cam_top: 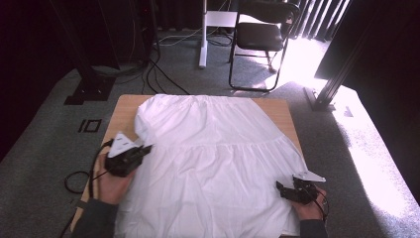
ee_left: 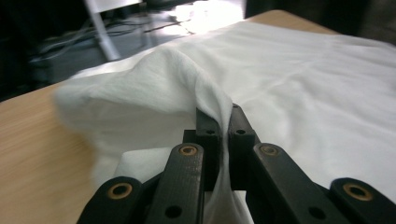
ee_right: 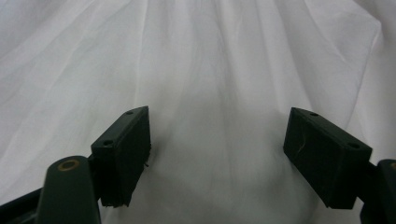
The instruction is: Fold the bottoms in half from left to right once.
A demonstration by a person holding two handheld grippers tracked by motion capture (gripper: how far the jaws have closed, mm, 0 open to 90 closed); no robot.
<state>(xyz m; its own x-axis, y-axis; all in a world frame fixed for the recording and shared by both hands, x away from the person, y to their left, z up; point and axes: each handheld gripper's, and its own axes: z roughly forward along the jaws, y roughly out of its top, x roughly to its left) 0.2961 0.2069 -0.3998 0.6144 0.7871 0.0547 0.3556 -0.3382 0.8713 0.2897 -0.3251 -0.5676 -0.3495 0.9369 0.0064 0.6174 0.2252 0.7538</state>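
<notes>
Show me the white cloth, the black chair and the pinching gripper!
white cloth point(cam_top: 218, 148): high view, middle of the spread fabric.
black chair point(cam_top: 260, 34): high view, its seat.
left gripper point(ee_left: 227, 128): left gripper view, between the fingertips shut on a cloth fold.

Wooden desk point(cam_top: 125, 106) standing on grey carpet point(cam_top: 44, 129). Black folding chair point(cam_top: 260, 37) sitting beyond desk, beside white stand post point(cam_top: 202, 34). Black cables point(cam_top: 158, 74) trailing across carpet. Sunlight falling at right.
</notes>
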